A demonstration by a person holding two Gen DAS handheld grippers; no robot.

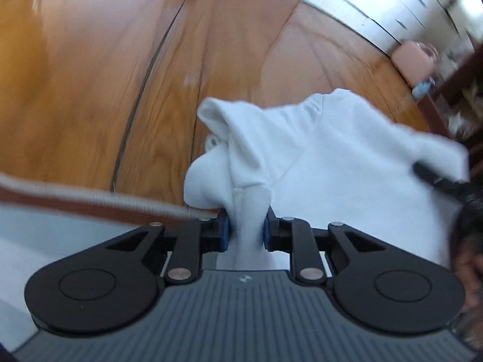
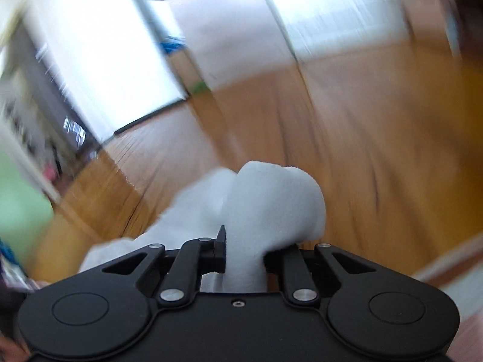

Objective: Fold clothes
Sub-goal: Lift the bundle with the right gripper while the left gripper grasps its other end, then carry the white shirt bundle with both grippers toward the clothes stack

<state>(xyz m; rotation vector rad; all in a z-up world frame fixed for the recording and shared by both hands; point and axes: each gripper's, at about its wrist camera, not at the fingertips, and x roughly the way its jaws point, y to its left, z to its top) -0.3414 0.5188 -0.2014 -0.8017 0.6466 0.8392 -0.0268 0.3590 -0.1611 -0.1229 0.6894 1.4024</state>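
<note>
A home room — wooden floor [image 1: 90,75], white cabinets [image 1: 392,9].

A white, soft fleecy garment [image 1: 326,150] hangs bunched and lifted above a glossy wooden floor, a seam running across its broad panel and a rolled hem or cuff curling at its upper left. One gathered fold is pinched at the near edge in the left wrist view. In the right wrist view, another rounded, puffy fold [image 2: 271,199] bulges upward, blurred.
</note>
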